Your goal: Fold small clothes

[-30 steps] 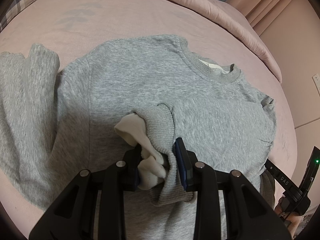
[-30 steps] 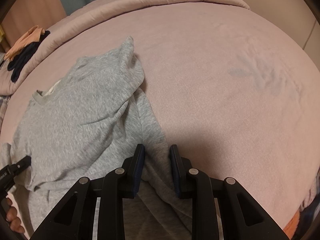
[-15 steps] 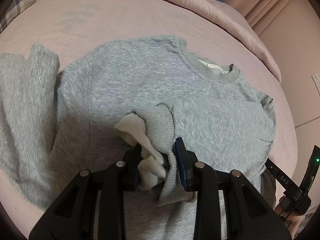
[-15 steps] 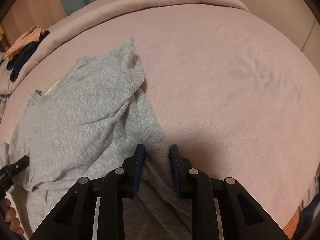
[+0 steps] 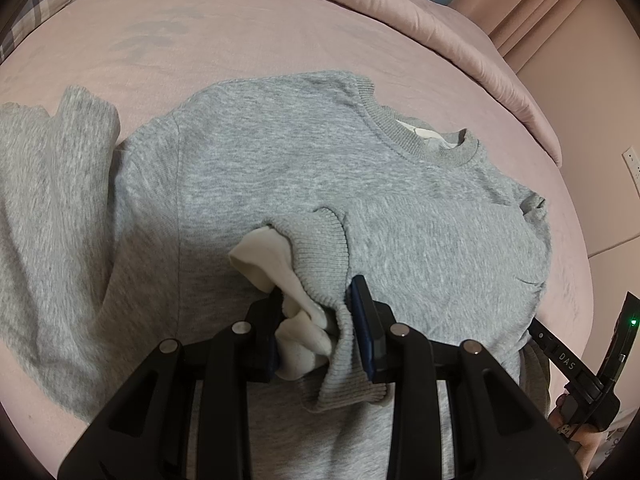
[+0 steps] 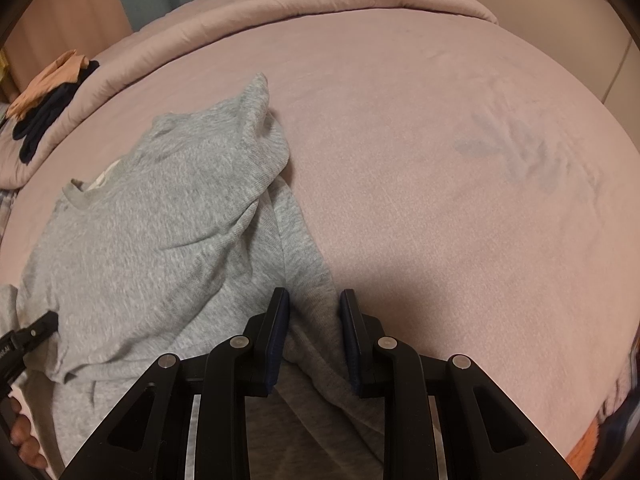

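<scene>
A small grey sweatshirt (image 5: 280,168) lies face up on the pink bed, collar toward the far right. My left gripper (image 5: 318,304) is shut on the ribbed sleeve cuff (image 5: 320,248), with its white lining bunched between the jaws, held over the sweatshirt's chest. The sweatshirt also shows in the right wrist view (image 6: 152,232). My right gripper (image 6: 314,312) stands with grey fabric of the sweatshirt's edge between its jaws; a gap shows between the pads and the cloth.
The pink bedsheet (image 6: 440,140) spreads wide to the right. A rolled pink duvet (image 5: 360,12) lines the far edge. Dark and orange clothes (image 6: 44,96) lie at the far left on the duvet. The other sleeve (image 5: 52,168) lies spread at the left.
</scene>
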Tool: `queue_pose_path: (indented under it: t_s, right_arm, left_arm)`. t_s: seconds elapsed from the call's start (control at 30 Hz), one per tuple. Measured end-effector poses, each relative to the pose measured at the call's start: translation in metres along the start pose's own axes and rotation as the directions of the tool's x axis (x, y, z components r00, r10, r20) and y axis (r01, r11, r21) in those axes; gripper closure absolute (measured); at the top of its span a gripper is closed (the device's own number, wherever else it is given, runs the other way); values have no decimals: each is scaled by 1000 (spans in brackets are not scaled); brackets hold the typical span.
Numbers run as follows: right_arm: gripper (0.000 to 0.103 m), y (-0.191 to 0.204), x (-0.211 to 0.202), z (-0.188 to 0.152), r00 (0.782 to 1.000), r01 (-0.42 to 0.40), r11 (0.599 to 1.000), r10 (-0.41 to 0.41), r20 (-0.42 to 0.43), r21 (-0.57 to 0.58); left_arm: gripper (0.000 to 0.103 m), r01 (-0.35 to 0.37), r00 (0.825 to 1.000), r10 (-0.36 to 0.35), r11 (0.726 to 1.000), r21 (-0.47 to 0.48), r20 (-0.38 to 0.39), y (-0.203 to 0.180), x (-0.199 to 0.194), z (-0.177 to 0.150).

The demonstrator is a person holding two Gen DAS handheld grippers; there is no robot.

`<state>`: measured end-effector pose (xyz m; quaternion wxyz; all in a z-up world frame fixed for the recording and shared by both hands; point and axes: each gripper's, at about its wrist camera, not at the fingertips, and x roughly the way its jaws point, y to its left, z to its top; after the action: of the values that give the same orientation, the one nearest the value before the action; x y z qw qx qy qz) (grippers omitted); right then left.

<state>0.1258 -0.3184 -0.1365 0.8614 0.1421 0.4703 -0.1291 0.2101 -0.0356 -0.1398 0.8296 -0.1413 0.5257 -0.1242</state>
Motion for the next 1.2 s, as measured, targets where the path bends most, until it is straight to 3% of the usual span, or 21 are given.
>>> queue_pose_path:
  t_s: [0.27, 0.47, 0.77, 0.9, 1.2]
  right_arm:
    - [80, 0, 0, -1, 1000, 0, 1000, 0, -1, 1]
    - [80, 0, 0, -1, 1000, -3, 1000, 3, 0, 0]
    - [80, -2, 2, 1, 1000, -5, 1000, 5, -2, -10]
    - [80, -1, 2, 1, 1000, -4, 1000, 4, 4, -8]
    - [80, 0, 2, -2, 1000, 3, 1000, -3, 15, -7]
  left_arm:
    - [71, -1, 1000, 1, 1000, -3, 0, 0, 0, -1]
    - [76, -9, 1000, 7, 998, -62, -27, 0, -4, 2]
    - [80, -28, 1000, 29, 999, -27, 12, -11, -25, -3]
    - [78, -32, 999, 31, 999, -35, -30, -4, -15, -4]
    - [75, 78, 995, -85, 989, -122, -52, 20, -8, -5]
